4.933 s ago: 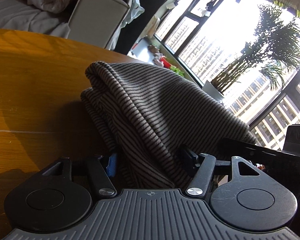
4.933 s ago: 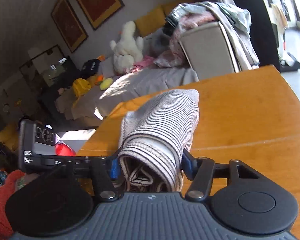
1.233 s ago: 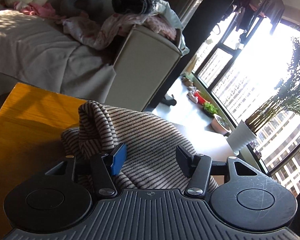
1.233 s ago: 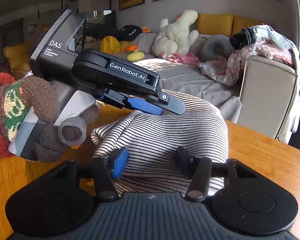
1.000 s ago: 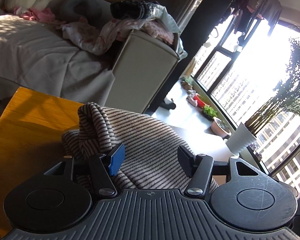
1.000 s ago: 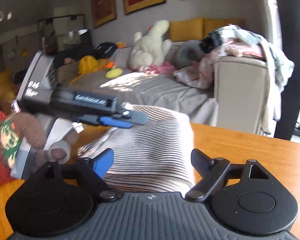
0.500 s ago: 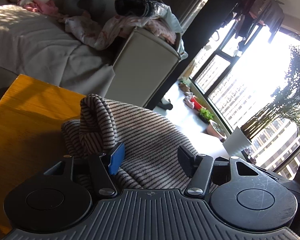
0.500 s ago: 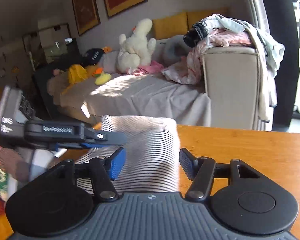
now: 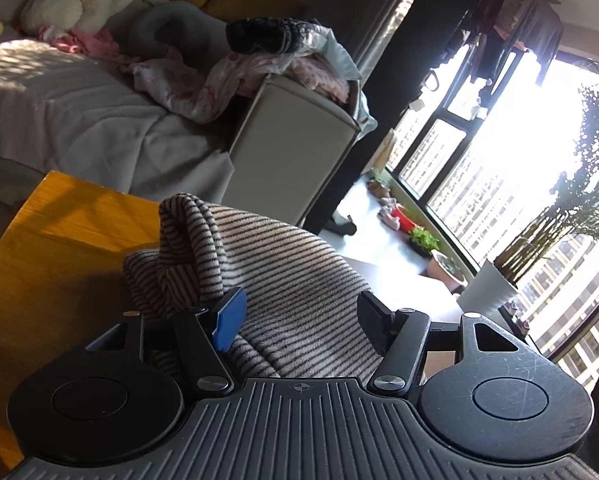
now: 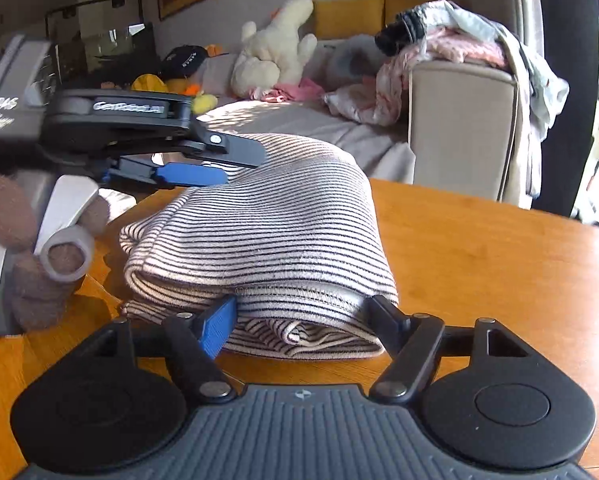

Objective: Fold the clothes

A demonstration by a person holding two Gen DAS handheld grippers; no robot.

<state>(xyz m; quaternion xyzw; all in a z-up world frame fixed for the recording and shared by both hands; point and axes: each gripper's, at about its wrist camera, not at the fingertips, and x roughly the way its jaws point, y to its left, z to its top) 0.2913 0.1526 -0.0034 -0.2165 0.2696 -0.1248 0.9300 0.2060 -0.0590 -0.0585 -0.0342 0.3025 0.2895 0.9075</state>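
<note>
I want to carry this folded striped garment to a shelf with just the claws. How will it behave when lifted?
Probably floppy: the striped garment is soft knit, and its layers sag at the near edge. Lifted from one side, the folds would likely fall open, since nothing binds them. It looks light, and its ribbed surface should not slip. The right claw straddles that edge, the left claw another part.

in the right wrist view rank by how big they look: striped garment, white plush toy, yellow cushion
1. striped garment, by far, though it lies nearest the camera
2. white plush toy
3. yellow cushion, partly hidden behind the toy, so its true rank is unsure
</note>
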